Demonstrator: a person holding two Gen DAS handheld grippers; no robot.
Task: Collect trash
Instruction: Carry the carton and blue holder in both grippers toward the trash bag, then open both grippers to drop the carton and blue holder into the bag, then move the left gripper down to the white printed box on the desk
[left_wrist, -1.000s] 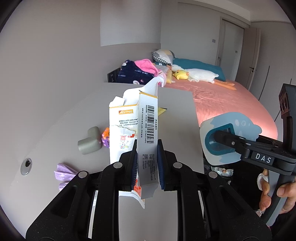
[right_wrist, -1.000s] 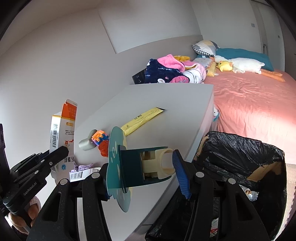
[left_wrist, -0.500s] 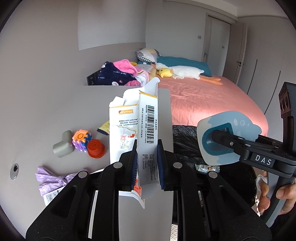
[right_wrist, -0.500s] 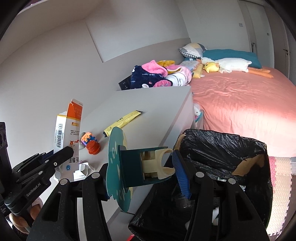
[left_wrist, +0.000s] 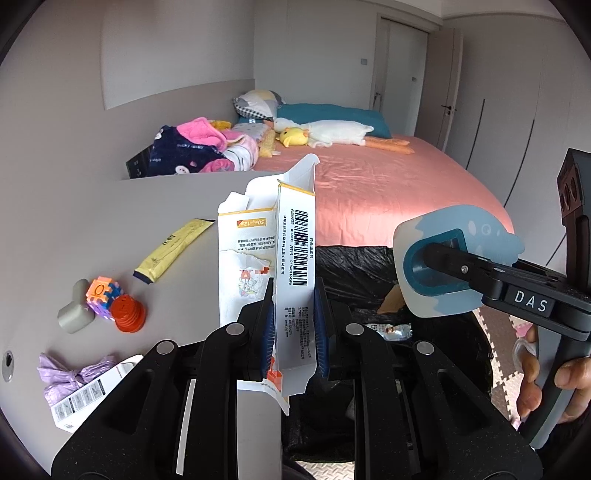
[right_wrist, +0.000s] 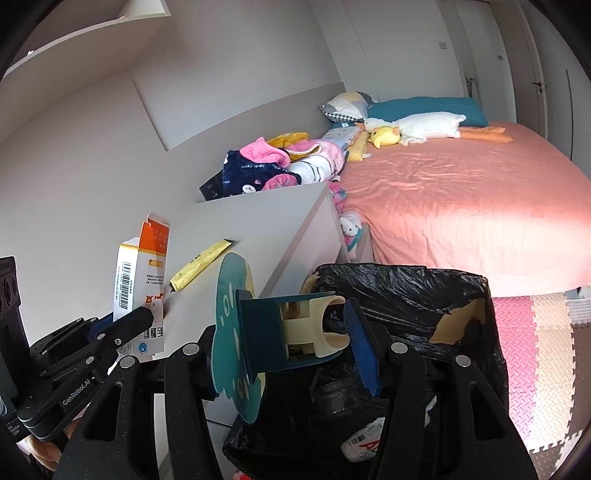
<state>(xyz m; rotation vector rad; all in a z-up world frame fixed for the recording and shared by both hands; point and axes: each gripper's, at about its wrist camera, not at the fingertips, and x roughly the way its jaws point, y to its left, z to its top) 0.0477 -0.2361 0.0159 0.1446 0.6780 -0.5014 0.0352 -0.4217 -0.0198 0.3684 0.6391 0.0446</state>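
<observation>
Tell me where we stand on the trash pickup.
Done: wrappers already lie inside the black-lined bin. In hand: the left gripper clamps a torn carton; the right gripper holds a teal plastic holder over the bin. Left: yellow sachet, purple wrapper and a paper scrap on the desk.

The bin's (right_wrist: 476, 295) lower contents are lost in shadow, perhaps wrappers, and the frame crops its base.

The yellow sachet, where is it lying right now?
In the left wrist view, the yellow sachet lies flat on the grey table, left of the held carton, beyond the orange cap.
</observation>
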